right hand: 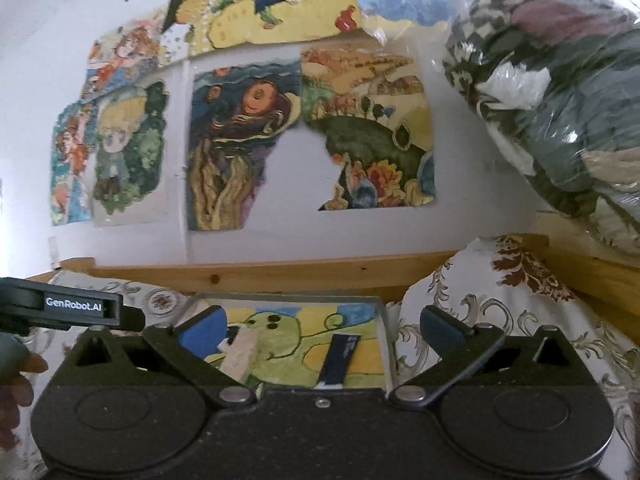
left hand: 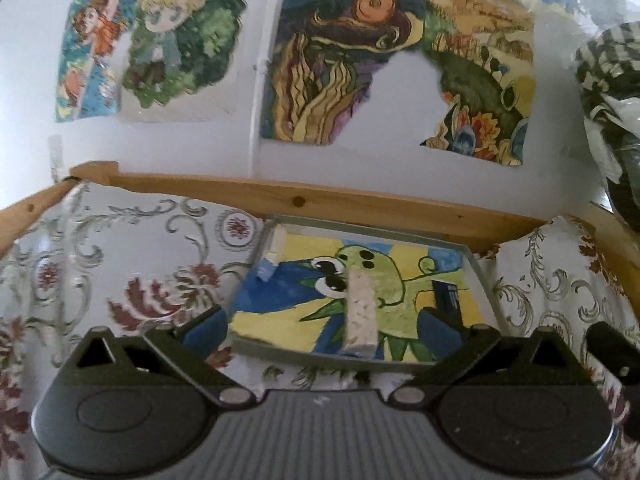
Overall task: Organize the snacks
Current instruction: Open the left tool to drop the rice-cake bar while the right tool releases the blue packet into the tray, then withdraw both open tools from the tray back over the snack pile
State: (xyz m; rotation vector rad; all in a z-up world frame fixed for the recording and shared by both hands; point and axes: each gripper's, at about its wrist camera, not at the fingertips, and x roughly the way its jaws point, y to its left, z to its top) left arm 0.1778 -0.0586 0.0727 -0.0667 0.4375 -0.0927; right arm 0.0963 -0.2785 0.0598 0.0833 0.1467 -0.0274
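A shallow tray with a painted green frog picture lies on the floral cloth. On it are a pale white snack bar, a dark blue wrapped bar at its right, and a small light-blue piece at its back left. My left gripper hovers open at the tray's near edge, the white bar lying ahead between its fingers. In the right wrist view the tray, white bar and dark blue bar show again. My right gripper is open and empty above them.
A wooden rail runs behind the tray below a white wall with painted pictures. A clear plastic bag of fabrics bulges at the right. The floral cloth covers the surface. A hand holds the left gripper's body.
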